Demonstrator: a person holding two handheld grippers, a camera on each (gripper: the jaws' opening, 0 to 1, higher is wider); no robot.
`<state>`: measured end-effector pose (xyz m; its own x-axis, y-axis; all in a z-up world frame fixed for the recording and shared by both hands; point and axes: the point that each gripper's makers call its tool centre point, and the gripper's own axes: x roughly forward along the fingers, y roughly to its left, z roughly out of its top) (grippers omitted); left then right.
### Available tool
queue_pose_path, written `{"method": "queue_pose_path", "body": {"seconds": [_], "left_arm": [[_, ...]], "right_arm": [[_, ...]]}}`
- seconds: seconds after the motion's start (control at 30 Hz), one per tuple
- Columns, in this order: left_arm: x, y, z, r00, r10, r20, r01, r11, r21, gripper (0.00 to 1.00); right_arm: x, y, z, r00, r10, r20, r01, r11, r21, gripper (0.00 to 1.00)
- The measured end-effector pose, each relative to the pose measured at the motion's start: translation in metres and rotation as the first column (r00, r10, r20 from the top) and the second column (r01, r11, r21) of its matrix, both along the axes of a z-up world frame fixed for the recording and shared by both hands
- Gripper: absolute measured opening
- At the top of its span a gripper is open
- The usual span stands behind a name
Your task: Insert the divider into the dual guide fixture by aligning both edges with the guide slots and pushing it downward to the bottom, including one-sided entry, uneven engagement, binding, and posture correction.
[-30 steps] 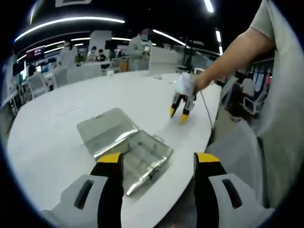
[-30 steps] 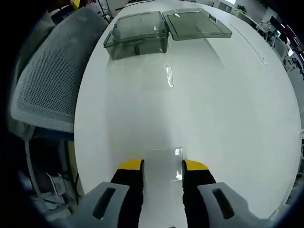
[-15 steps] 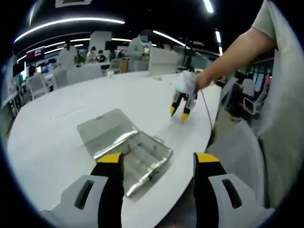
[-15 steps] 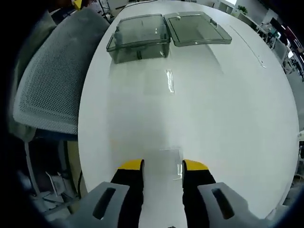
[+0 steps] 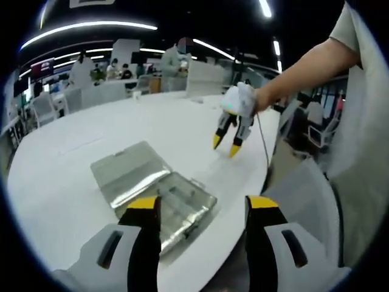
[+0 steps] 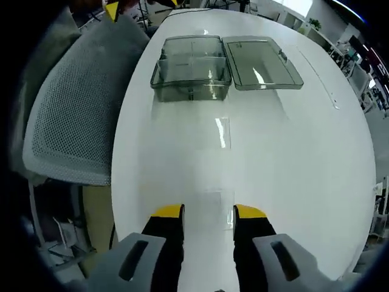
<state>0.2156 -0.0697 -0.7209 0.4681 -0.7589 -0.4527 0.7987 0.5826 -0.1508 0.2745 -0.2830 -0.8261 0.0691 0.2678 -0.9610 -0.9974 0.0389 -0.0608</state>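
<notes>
A clear plastic box (image 5: 182,204) with inner guide walls sits on the white table (image 5: 73,176), its lid (image 5: 124,170) folded flat open beside it. My left gripper (image 5: 202,210) hangs open just short of the box, holding nothing. In the right gripper view the box (image 6: 191,67) and lid (image 6: 261,61) lie far ahead. My right gripper (image 6: 208,213) is shut on a thin clear divider (image 6: 213,204), held by its side edges between the jaws. The left gripper view shows the right gripper (image 5: 225,146), in a gloved hand, above the table past the box.
A second clear strip (image 6: 222,132) lies flat on the table between the right gripper and the box. A grey mesh chair (image 6: 73,121) stands against the table's near edge. People and desks fill the room beyond the far edge.
The right gripper has risen and drawn back with the divider still in its jaws, so the box sits lower in its view. The left gripper view has barely shifted.
</notes>
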Motion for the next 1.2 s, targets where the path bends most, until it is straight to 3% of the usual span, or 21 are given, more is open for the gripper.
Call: {"method": "queue_pose_path", "body": {"seconds": [0.4, 0.8, 1.07, 1.2], "left_arm": [[0.007, -0.021, -0.004, 0.999, -0.014, -0.036, 0.014, 1.000, -0.006, 0.44], [0.014, -0.042, -0.002, 0.993, 0.001, -0.121, -0.013, 0.996, -0.093, 0.34], [0.015, -0.047, -0.005, 0.986, 0.015, -0.167, -0.034, 0.993, -0.113, 0.30], [0.014, -0.048, -0.005, 0.976, 0.032, -0.216, -0.065, 0.987, -0.149, 0.27]], "right_arm": [[-0.017, 0.046, 0.030, 0.992, 0.107, 0.063, -0.110, 0.993, 0.039, 0.26], [-0.034, 0.094, 0.056, 0.971, 0.204, 0.123, -0.215, 0.974, 0.078, 0.26], [-0.042, 0.120, 0.072, 0.961, 0.229, 0.156, -0.248, 0.962, 0.117, 0.26], [-0.045, 0.131, 0.079, 0.963, 0.218, 0.158, -0.242, 0.958, 0.153, 0.26]]}}
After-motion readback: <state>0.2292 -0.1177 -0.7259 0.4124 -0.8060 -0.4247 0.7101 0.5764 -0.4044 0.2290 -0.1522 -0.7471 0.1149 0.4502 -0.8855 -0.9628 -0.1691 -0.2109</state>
